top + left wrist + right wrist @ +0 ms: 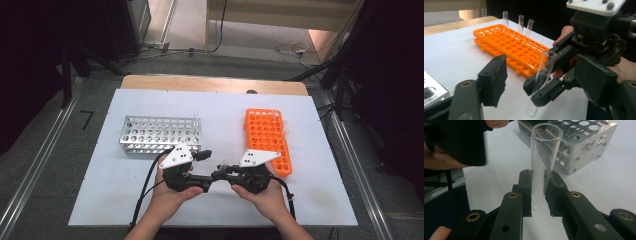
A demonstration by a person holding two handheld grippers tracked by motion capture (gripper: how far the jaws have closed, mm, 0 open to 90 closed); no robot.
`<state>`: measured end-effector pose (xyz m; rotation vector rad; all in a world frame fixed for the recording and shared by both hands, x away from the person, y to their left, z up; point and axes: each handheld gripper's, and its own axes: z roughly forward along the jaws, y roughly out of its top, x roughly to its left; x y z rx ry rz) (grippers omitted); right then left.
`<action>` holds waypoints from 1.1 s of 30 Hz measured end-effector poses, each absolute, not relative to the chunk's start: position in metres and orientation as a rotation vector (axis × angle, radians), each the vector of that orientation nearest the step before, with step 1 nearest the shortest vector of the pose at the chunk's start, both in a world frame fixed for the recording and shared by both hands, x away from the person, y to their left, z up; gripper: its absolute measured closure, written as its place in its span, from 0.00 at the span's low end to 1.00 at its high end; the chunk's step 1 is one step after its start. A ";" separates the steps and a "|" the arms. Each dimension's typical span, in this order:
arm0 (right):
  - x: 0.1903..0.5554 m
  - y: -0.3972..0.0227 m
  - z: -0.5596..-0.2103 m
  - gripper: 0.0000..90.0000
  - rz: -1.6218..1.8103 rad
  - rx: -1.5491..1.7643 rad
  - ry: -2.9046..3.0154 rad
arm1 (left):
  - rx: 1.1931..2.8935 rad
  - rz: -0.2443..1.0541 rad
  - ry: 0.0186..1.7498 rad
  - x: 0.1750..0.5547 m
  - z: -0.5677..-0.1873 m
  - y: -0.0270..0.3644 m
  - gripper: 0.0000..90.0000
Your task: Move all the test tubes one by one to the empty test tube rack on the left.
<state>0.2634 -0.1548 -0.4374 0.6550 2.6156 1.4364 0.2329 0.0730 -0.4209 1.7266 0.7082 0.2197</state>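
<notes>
White table [125,200], dark room around it. Near the front edge the right gripper [538,186] pinches a glass tube [543,157] upright, jaws clamped on its lower half. The left gripper [202,170] faces it, jaws apart, nothing between them. Looks like a handover: the left should close squarely on the bare upper glass before the right lets go. Orange rack [268,140] sits toward the right edge, metal rack [160,134] toward the left.
</notes>
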 end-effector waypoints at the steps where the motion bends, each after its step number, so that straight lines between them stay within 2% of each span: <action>1: 0.263 -0.153 -0.438 0.82 1.430 0.646 2.620 | 1.729 0.222 0.711 0.233 -0.421 0.072 0.34; 2: 0.263 -0.153 -0.438 0.82 1.430 0.646 2.620 | 1.733 0.224 0.711 0.232 -0.421 0.071 0.34; 4: 0.260 -0.150 -0.438 0.82 1.421 0.622 2.628 | 1.746 0.232 0.711 0.232 -0.422 0.070 0.43; 6: 0.259 -0.148 -0.438 0.82 1.419 0.620 2.632 | 1.756 0.244 0.708 0.231 -0.422 0.068 0.50; 7: 0.259 -0.148 -0.438 0.82 1.419 0.620 2.632 | 1.760 0.243 0.703 0.231 -0.422 0.067 0.50; 9: 0.257 -0.146 -0.438 0.82 1.416 0.611 2.638 | 1.766 0.246 0.697 0.230 -0.422 0.066 0.59; 10: 0.257 -0.146 -0.438 0.82 1.416 0.611 2.638 | 1.771 0.251 0.692 0.230 -0.422 0.065 0.59; 17: 0.256 -0.145 -0.437 0.82 1.420 0.605 2.643 | 1.801 0.269 0.663 0.228 -0.423 0.062 0.76; 21: 0.256 -0.144 -0.437 0.82 1.421 0.602 2.645 | 1.798 0.272 0.657 0.227 -0.422 0.061 0.81; 33: 0.258 -0.147 -0.437 0.81 1.438 0.611 2.645 | 1.793 0.296 0.654 0.228 -0.421 0.063 0.84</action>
